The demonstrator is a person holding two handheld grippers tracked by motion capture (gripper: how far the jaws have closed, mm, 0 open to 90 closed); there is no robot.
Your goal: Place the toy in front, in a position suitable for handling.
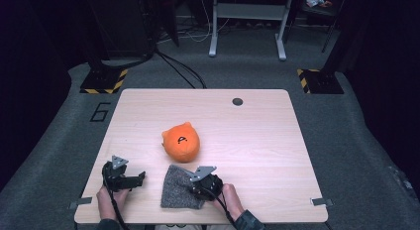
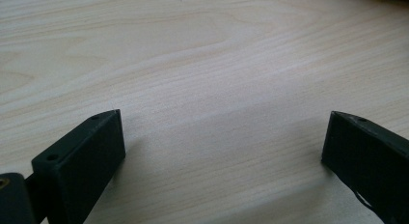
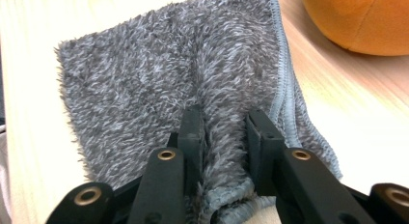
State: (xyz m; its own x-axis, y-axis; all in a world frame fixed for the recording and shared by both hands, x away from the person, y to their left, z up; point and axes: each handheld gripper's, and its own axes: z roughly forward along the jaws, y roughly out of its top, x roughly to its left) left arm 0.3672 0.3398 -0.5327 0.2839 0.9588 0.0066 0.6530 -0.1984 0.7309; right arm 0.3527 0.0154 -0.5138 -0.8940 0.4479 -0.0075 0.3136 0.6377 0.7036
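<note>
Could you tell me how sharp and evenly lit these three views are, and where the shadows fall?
High view: table brightly lit, surroundings dark, picture soft; the orange plush toy casts a faint shadow. Left gripper view: wood grain sharp, open jaws slightly blurred, soft shadow between them. Right gripper view: grey cloth fibres crisp, near jaws pinching a fold, toy blurred at the top corner.

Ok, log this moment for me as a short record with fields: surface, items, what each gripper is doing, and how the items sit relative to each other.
surface: light wooden table
items: folded grey fluffy cloth; orange plush toy with a black mark on top
left gripper: jaws wide open over bare wood, nothing between them
right gripper: jaws pinched on a raised ridge of the cloth at its near edge
layout: toy lies just beyond the cloth; whether they touch cannot be told
hands: one behind each gripper, at the table's near edge
</note>
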